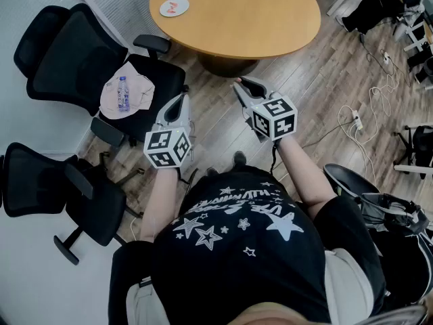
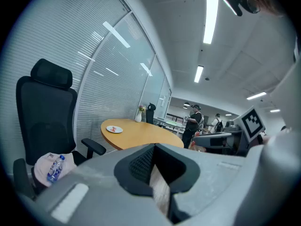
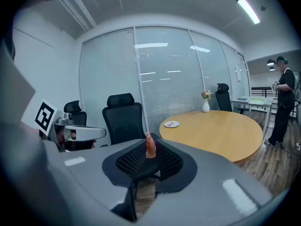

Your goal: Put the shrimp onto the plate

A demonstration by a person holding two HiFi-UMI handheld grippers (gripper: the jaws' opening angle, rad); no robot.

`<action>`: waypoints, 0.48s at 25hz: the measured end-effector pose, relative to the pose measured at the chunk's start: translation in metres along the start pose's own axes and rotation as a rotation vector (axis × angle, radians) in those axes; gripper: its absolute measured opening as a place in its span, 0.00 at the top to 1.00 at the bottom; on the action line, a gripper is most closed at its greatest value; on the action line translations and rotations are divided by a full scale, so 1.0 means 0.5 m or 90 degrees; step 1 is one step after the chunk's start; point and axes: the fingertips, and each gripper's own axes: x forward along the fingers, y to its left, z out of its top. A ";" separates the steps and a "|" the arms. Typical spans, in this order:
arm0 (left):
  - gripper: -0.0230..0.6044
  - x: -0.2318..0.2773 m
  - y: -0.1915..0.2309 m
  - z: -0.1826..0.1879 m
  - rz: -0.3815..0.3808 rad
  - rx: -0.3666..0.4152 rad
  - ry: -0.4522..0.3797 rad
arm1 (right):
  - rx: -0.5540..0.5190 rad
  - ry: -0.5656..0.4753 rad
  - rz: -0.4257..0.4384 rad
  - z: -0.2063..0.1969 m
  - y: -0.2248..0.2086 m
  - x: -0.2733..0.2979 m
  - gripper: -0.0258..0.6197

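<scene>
The right gripper (image 3: 149,153) pinches a small orange-pink shrimp (image 3: 150,146) upright at its jaw tips, off the floor. At its nine o'clock the left gripper (image 2: 157,157) stands narrowly apart, empty. A round white plate (image 1: 174,7) sits at eleven o'clock on the oval wooden tabletop (image 1: 250,12).

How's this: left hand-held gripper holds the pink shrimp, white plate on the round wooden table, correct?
Wrong hand: the right hand-held gripper holds the pink shrimp, seen in the right gripper view. The white plate is on the round wooden table.
</scene>
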 end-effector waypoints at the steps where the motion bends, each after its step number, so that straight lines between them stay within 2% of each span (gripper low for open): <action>1: 0.96 0.001 -0.002 0.002 -0.002 0.002 0.000 | -0.004 0.001 0.002 0.004 0.001 0.001 0.86; 12: 0.96 -0.017 -0.002 0.006 -0.010 0.000 -0.004 | -0.010 -0.006 0.007 0.019 0.022 0.000 0.86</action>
